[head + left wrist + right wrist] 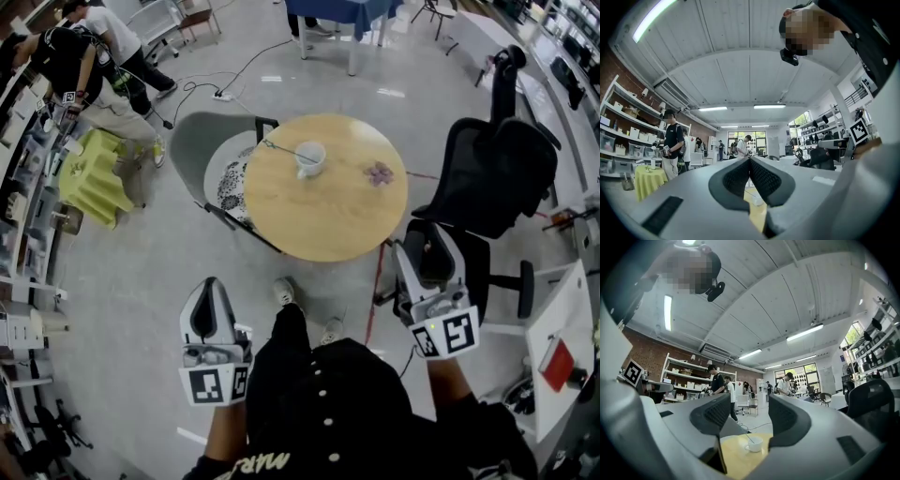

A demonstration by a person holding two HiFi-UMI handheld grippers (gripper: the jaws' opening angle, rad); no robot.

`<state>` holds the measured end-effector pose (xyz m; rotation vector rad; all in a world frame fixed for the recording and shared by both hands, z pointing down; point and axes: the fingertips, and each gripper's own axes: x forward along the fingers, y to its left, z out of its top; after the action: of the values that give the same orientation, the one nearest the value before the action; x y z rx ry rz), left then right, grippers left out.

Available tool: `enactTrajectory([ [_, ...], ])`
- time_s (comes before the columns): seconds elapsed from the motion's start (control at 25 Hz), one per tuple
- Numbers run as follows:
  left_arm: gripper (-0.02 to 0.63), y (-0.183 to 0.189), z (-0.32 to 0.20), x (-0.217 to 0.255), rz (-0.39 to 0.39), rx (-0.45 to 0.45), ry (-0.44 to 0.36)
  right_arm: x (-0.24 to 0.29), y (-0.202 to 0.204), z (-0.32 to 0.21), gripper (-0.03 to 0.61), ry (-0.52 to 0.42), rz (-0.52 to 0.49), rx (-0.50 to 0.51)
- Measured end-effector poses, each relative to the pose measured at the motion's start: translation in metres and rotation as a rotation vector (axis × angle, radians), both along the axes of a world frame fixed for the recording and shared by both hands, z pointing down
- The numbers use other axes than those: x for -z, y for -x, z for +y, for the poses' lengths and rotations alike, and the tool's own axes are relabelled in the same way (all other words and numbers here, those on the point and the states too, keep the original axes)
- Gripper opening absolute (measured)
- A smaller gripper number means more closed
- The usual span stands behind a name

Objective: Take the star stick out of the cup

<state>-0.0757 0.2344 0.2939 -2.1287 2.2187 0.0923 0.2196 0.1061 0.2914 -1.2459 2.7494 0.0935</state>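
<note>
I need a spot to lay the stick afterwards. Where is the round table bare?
The near half of the table, in front of the cup and small purple piece, is bare; so is the strip between those two. The far left is crowded: the stick leans out there.

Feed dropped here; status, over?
Left hand-held gripper shut, right hand-held gripper open, both empty. Stick in cup on table, untouched. Nothing blocking the cup.

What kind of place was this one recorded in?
Likely an open lab or workshop space: storage shelves holding boxes along a brick wall, a black office chair beside a round wooden table, and a power strip with cables trailing across the bare floor.
</note>
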Motion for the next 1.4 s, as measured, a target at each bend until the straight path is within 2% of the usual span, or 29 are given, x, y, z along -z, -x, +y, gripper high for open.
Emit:
enactTrajectory([
  [0.32, 0.003, 0.022, -0.064, -0.013, 0.022, -0.027, -0.007, -0.011, 0.021, -0.054, 0.242, 0.008, 0.022, -0.017],
  [0.76, 0.003, 0.086, -0.184, -0.002, 0.029, -0.067, -0.021, 0.001, 0.084, -0.159, 0.242, 0.013, 0.034, -0.041],
  [1.12, 0.003, 0.136, -0.251, 0.006, 0.030, -0.116, -0.032, 0.009, 0.130, -0.214, 0.242, 0.002, 0.041, -0.083],
  [1.4, 0.003, 0.145, -0.295, -0.003, 0.040, -0.163, -0.008, 0.001, 0.145, -0.246, 0.242, 0.031, 0.073, -0.107],
])
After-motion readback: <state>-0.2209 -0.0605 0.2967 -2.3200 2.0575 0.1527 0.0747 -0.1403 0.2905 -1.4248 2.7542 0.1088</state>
